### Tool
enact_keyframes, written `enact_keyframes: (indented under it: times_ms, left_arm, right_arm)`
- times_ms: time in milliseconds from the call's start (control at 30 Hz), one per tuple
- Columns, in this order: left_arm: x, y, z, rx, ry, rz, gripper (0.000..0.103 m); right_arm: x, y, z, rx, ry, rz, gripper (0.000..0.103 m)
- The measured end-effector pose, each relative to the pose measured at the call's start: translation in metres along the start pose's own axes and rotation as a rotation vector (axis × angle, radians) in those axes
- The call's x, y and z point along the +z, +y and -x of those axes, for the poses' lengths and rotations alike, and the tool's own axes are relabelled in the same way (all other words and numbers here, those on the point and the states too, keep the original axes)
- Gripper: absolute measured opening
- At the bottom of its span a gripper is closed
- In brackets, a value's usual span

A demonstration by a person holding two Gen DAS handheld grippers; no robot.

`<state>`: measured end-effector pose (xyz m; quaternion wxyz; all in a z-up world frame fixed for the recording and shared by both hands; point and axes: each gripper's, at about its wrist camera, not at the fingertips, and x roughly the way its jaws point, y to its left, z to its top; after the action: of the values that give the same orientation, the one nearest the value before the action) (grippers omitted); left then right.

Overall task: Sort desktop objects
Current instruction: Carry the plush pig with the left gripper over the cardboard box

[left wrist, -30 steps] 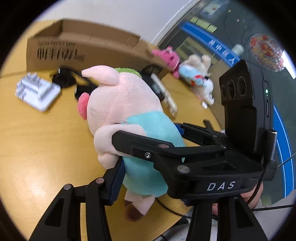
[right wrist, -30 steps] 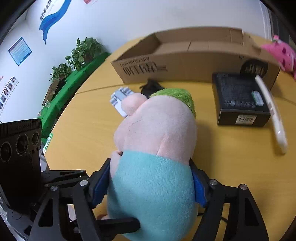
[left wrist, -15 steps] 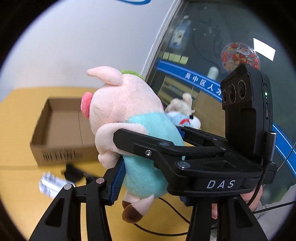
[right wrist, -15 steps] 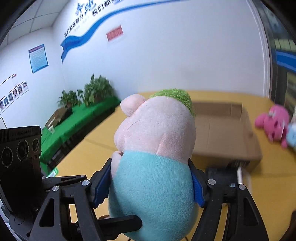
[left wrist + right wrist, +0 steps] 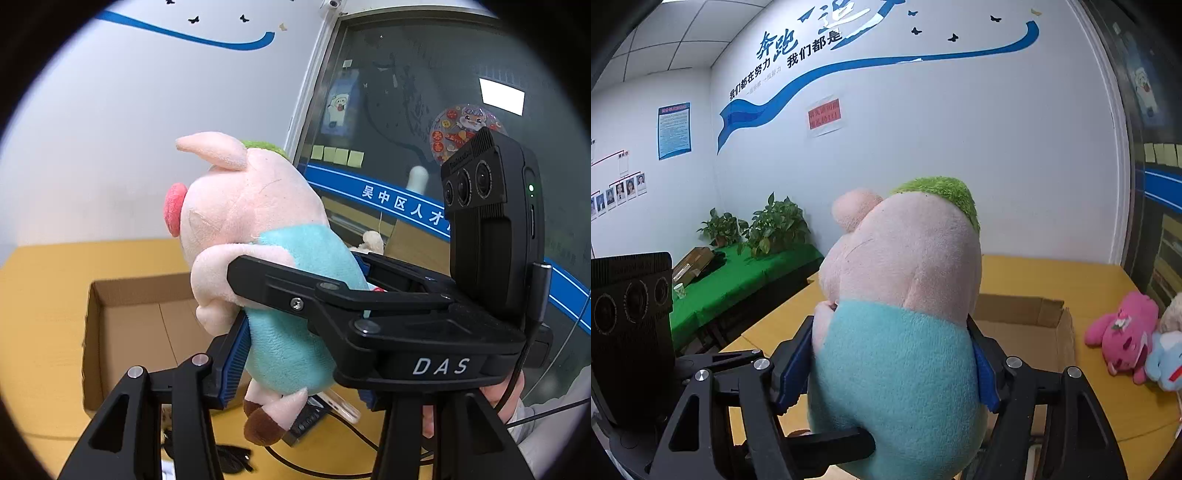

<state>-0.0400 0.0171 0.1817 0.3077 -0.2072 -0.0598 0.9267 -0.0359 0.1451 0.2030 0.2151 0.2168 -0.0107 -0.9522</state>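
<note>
Above the tabletop [image 5: 1052, 280], a plush pig [image 5: 897, 332] is held clamped by both the left tool [image 5: 295, 354] and right tool [image 5: 886, 365]; transfer step judged underway, lowering into the cardboard box [image 5: 122, 332] at 9 o'clock required next.

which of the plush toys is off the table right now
The pink plush pig in the turquoise outfit, clamped between the right gripper and the left gripper. The hot-pink plush and pale-blue plush lie on the table.
</note>
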Motion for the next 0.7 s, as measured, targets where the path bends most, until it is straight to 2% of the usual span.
enact_keyframes:
  times_ms: [400, 600, 700]
  left_arm:
    - [0.023, 0.017, -0.035, -0.001, 0.007, -0.039, 0.049]
    - [0.048, 0.043, -0.086, 0.008, 0.061, 0.000, 0.049]
    - [0.064, 0.067, -0.125, 0.007, 0.103, 0.045, 0.049]
  right_arm:
    - [0.027, -0.026, -0.032, -0.004, -0.033, 0.019, 0.072]
    - [0.045, -0.075, -0.075, 0.010, 0.011, -0.014, 0.072]
    - [0.061, -0.109, -0.110, 0.019, 0.058, -0.025, 0.072]
